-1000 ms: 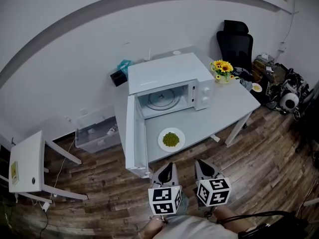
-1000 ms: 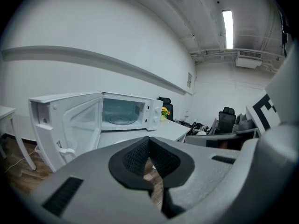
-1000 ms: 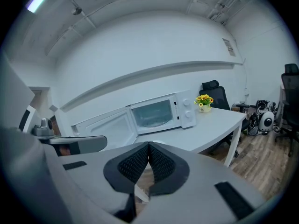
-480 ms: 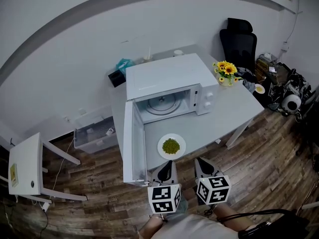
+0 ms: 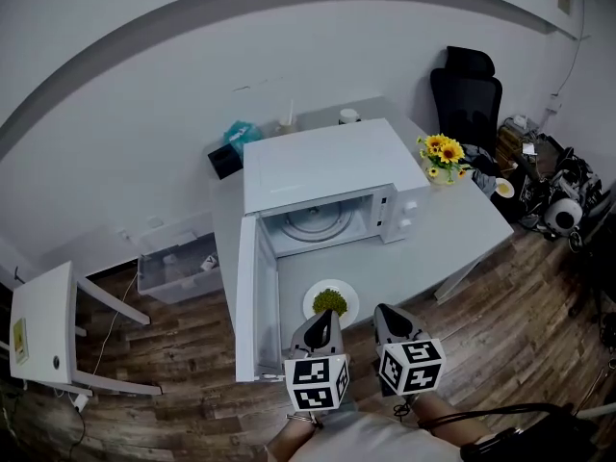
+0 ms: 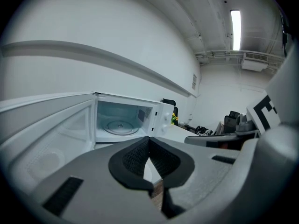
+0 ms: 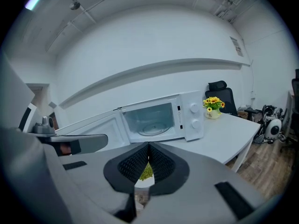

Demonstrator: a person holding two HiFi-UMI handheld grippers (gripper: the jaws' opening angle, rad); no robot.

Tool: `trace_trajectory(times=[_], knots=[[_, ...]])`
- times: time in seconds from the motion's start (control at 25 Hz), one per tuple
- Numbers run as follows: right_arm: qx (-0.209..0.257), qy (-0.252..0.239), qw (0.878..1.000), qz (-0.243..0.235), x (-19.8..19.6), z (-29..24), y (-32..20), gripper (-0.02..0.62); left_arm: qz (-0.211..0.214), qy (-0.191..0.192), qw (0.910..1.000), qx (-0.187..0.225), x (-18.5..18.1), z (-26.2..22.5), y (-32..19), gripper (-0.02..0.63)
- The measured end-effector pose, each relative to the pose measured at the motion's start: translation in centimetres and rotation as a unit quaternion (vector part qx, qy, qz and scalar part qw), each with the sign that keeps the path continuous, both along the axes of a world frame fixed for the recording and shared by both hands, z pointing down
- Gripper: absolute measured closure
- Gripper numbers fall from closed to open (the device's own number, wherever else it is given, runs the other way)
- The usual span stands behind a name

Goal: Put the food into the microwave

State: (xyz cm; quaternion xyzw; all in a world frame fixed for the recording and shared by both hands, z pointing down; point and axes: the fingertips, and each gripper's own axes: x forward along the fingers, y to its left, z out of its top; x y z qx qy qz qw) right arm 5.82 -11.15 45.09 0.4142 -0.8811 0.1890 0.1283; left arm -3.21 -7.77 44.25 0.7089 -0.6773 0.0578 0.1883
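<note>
**A:** Which step is in hand?
**B:** The approach, I judge; nothing is picked up yet. The left gripper (image 5: 320, 331) has its jaws together on nothing, and so does the right gripper (image 5: 387, 320). Both hover at the near edge of the surface (image 5: 438, 227).
**A:** And the food?
**B:** The green food (image 5: 330, 301) lies on a white plate (image 5: 347, 295) on the surface, at 6 o'clock from the microwave (image 5: 318, 166), just beyond the left gripper's tips.
**A:** The next move?
**B:** Probably parting a gripper's jaws, taking the plate's rim, then carrying it toward 12 o'clock onto the turntable (image 5: 310, 222).
**A:** Anything in the way?
**B:** The door (image 5: 248, 296) stands open at the plate's 9 o'clock, near the left gripper. The flowers (image 5: 441, 150), at the microwave's 3 o'clock, are well apart.
</note>
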Motion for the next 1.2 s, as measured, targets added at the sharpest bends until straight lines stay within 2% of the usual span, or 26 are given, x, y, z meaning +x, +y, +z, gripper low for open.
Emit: trace_trajectory(times=[0.6, 1.2], knots=[[0.001, 0.001, 1.0, -0.013, -3.2, -0.4, -5.3, 0.58, -0.011, 0.006, 0.9999, 0.003, -2.7, -0.4, -5.4, 0.604], [-0.007, 0.003, 0.999, -0.04, -6.7, -0.3, -8.2, 0.58, -0.042, 0.013, 0.999, -0.009, -5.7, 0.3, -7.5, 0.604]])
